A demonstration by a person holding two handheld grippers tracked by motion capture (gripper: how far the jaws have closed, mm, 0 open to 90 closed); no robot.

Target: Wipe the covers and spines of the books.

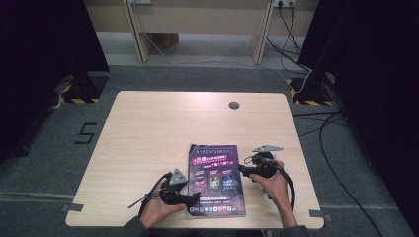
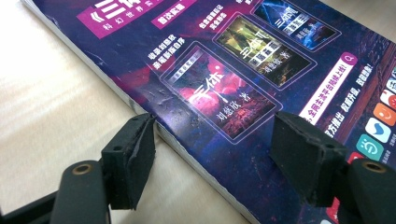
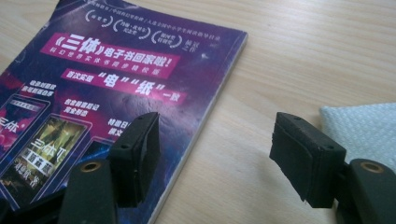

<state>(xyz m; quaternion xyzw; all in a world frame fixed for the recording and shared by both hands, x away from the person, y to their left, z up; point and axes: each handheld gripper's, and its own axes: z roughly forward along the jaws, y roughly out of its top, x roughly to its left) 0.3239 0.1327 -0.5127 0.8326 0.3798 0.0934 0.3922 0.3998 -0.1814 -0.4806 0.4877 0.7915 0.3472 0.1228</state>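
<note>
Where carpet spreads point(image 1: 59, 148), pale wooden table point(image 1: 148, 128).

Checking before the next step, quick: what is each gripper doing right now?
Left gripper: open, jaws straddling the magazine's edge, not pressing it.
Right gripper: open, holding nothing, over the magazine's other edge and the table.

The magazine point(image 1: 216, 180) has a dark purple and blue cover with magenta banners carrying white lettering, three small framed pictures in red, yellow-green and blue, and a row of coloured app icons along one edge. It lies on a table point(image 1: 148, 128) of pale, light-brown wood grain with a small dark grey round cap point(image 1: 234, 105). Both grippers, left point(image 1: 193, 198) and right point(image 1: 242, 169), are black, each topped by a grey plate, and a white textured cloth point(image 3: 364, 128) lies beside the right one.
</note>
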